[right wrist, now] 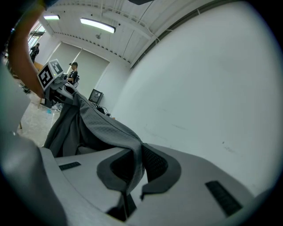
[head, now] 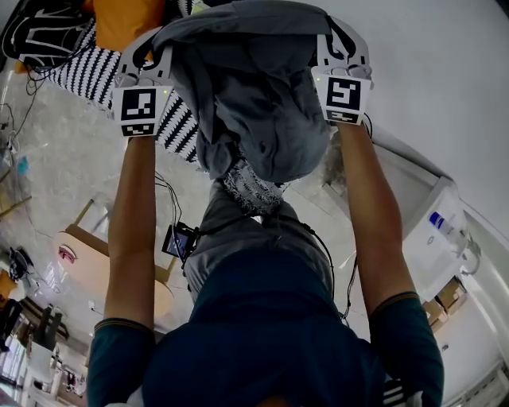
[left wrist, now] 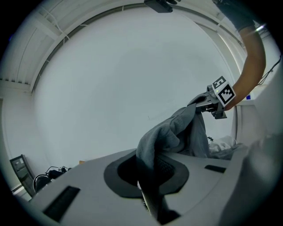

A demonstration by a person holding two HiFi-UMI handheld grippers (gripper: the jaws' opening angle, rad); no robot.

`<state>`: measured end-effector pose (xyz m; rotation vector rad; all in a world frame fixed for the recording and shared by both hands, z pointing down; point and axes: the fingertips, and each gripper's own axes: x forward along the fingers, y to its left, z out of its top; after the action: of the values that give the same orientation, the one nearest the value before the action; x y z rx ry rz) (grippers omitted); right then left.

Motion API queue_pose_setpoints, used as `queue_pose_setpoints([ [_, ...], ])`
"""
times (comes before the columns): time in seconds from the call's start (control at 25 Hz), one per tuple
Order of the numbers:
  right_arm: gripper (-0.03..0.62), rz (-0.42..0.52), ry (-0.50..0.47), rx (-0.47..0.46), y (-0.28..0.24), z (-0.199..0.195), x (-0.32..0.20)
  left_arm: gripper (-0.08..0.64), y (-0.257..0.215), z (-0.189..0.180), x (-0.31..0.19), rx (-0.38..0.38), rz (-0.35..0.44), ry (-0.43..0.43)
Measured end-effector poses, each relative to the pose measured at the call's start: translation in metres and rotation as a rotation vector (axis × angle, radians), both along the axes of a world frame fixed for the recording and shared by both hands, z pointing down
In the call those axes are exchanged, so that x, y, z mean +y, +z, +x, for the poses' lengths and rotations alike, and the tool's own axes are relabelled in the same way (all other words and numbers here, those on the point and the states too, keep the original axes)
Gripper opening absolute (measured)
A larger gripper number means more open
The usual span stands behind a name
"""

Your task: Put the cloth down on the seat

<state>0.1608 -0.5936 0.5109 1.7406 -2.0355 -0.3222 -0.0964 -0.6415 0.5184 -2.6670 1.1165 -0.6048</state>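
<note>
A grey cloth [head: 253,95] hangs stretched between my two grippers, held up in front of a white wall. My left gripper [head: 153,62] is shut on one edge of it, and in the left gripper view the fabric [left wrist: 170,132] runs out of the pinched jaws [left wrist: 149,187] toward the right gripper [left wrist: 213,104]. My right gripper [head: 340,57] is shut on the other edge. In the right gripper view the cloth [right wrist: 95,126] leads from the jaws [right wrist: 131,176] to the left gripper [right wrist: 58,87]. A black-and-white striped seat cover [head: 95,70] lies behind the cloth, upper left.
An orange cushion [head: 127,20] sits on the striped cover. A white appliance [head: 441,230] stands at the right by the wall [head: 445,71]. A round wooden table [head: 79,266] and cables [head: 171,195] lie below my left arm.
</note>
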Motion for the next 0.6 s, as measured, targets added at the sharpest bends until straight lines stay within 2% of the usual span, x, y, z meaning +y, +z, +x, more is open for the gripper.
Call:
queue_pose_setpoints([
  [0.32,0.031,-0.066,0.018,0.006,0.047,-0.003,-0.021,0.026,0.046,-0.005,-0.021,-0.037,-0.040,-0.018],
  [0.6,0.032,-0.134,0.032,0.007,0.093,0.006,-0.028,0.026,0.087,0.002,-0.028,-0.057,-0.122,-0.023],
])
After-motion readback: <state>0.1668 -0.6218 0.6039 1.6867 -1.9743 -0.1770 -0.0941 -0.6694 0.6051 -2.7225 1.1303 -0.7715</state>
